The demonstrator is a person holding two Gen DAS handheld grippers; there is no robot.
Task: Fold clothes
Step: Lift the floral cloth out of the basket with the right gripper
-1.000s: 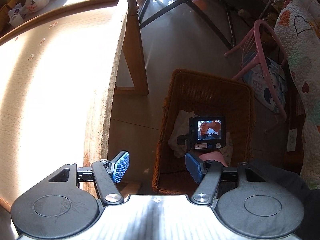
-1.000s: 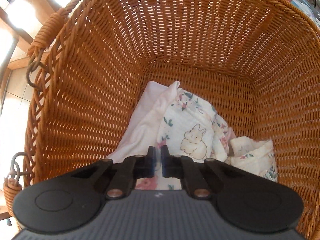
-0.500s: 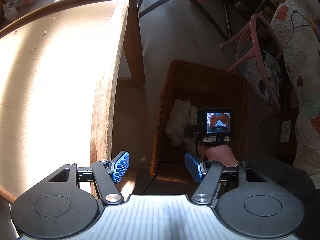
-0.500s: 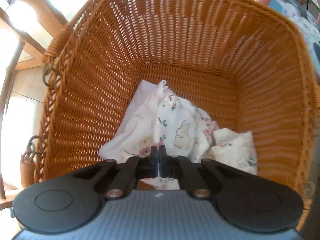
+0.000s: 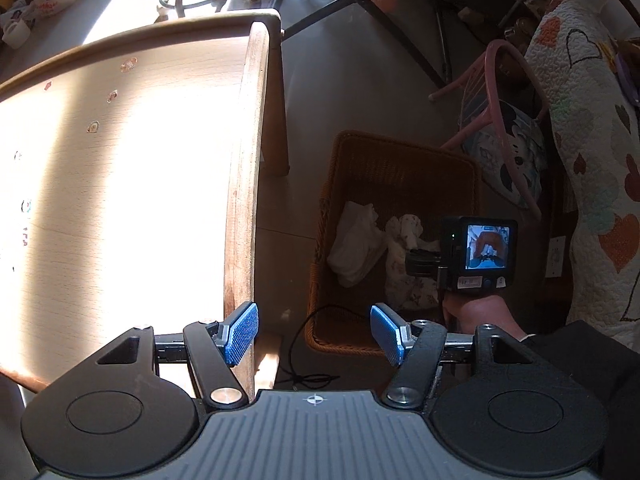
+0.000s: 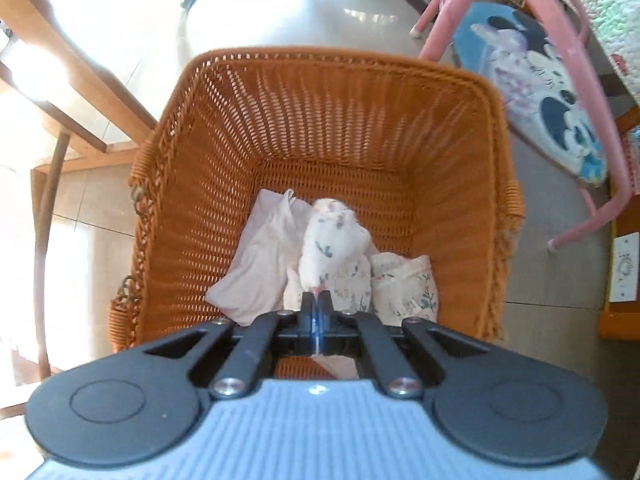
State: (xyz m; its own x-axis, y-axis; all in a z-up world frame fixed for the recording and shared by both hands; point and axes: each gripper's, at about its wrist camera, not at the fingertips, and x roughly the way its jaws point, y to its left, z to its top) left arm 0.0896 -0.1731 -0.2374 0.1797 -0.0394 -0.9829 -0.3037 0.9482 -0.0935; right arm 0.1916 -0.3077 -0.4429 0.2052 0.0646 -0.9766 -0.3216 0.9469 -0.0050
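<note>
The wicker basket (image 6: 460, 152) is open above, hemmed by the wooden table (image 5: 244, 184) and pink chair (image 6: 576, 64).

No writing can be read: the small label (image 5: 469, 281) under the camera screen (image 5: 487, 247), just right of the basket (image 5: 396, 160), is too blurred.
</note>
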